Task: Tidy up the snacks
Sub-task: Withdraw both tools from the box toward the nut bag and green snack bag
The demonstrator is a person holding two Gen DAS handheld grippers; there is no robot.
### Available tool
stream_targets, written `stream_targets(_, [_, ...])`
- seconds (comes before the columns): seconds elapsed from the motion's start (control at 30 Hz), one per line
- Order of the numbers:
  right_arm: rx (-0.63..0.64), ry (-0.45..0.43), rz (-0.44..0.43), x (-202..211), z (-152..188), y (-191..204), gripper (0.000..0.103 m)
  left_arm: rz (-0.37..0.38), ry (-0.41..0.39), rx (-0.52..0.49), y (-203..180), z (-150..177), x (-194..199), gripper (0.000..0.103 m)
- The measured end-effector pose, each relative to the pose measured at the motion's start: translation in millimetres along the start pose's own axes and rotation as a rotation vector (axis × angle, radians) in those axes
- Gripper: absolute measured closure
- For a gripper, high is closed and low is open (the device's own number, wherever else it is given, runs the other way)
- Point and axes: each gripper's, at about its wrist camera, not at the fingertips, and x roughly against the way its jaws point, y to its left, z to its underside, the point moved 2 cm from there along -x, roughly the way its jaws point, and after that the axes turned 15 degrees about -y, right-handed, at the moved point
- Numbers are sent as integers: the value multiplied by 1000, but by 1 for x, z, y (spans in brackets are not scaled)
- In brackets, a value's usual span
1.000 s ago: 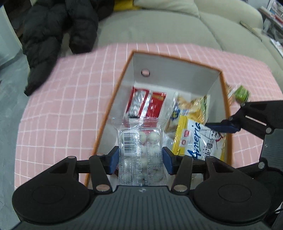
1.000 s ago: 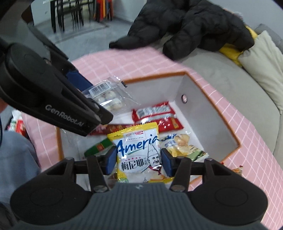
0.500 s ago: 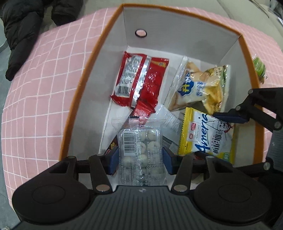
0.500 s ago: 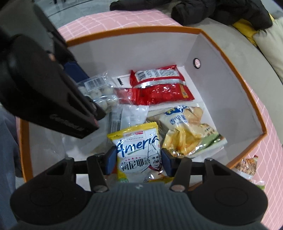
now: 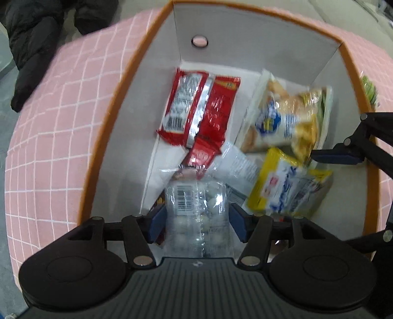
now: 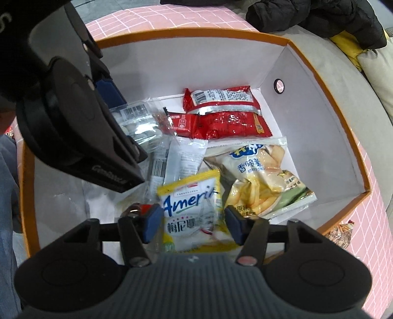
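Note:
Both grippers are down inside the orange-rimmed white box (image 5: 152,32) (image 6: 316,71). My left gripper (image 5: 196,218) is shut on a clear pack of white round candies (image 5: 195,208), also seen in the right wrist view (image 6: 137,122). My right gripper (image 6: 192,220) is shut on a yellow and white "Ameri" packet (image 6: 191,208), which shows in the left wrist view (image 5: 285,186). On the box floor lie a red packet (image 5: 199,108) (image 6: 226,112), a bag of potato sticks (image 5: 287,117) (image 6: 260,176) and a small white sachet (image 6: 184,159).
The box stands on a pink checked cloth (image 5: 56,122). A black jacket (image 6: 314,14) lies on the sofa behind. A wrapped snack (image 6: 341,233) lies outside the box on the right. A green snack (image 5: 369,90) lies outside the far rim.
Both grippers have gone down from above the box into it, each carrying its packet. The box contents now look much closer.

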Motion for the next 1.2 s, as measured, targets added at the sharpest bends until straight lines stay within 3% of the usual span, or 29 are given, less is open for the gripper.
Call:
stream_targets(0.07, [8,-3,6,5,-1,0,33,10,-36,5,1,-4,8,28])
stream_targets(0.27, [-42,-39,21,29,-6,-5,28,-15,-136,9,-3,-12,41,28])
stream_targets(0.43, [-115,-92,40,57,-5,-11,28,-36,-212,54,-7,-16,70,28])
stream_targets(0.7, [-242,-252,100,119,8,-20,28,-56,-372,112,-26,-22,123,28])
stream_targets(1.0, [-439,-402,185,179,53,-31,28,-45,-521,150,-73,-8,159,28])
stream_targets(1.2, [-530,-465,282,203,98,-36,28,25,-559,193,-102,5,164,28])
